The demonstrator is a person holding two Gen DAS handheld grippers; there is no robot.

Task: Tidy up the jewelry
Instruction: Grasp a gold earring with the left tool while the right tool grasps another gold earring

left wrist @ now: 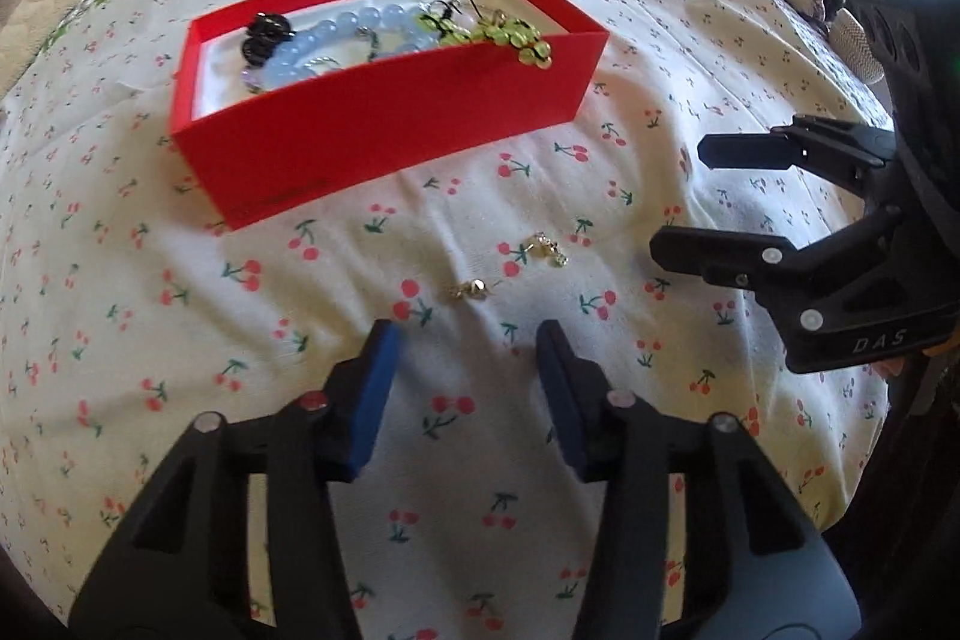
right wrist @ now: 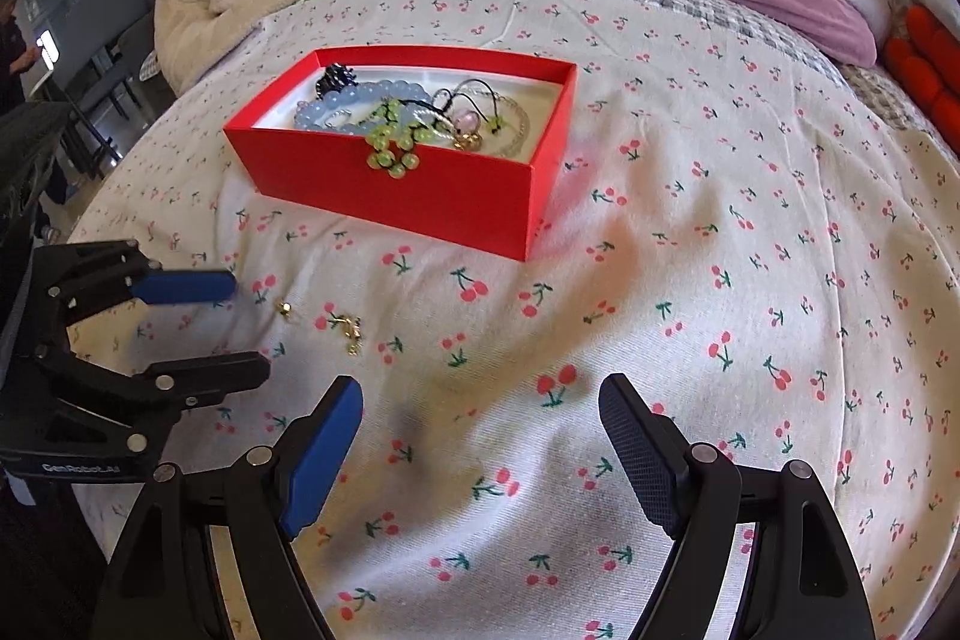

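Bedsheet of white cotton printed with red cherries (left wrist: 180,340) lies beneath both claws. Red rectangular cardboard box (left wrist: 384,124), holding beaded bracelets, sits beyond them. Left claw (left wrist: 465,346) is released, nothing between its pads; right claw (right wrist: 480,400) likewise gapes empty. 2 small gold earrings (left wrist: 510,268) lie just ahead of the left claw.
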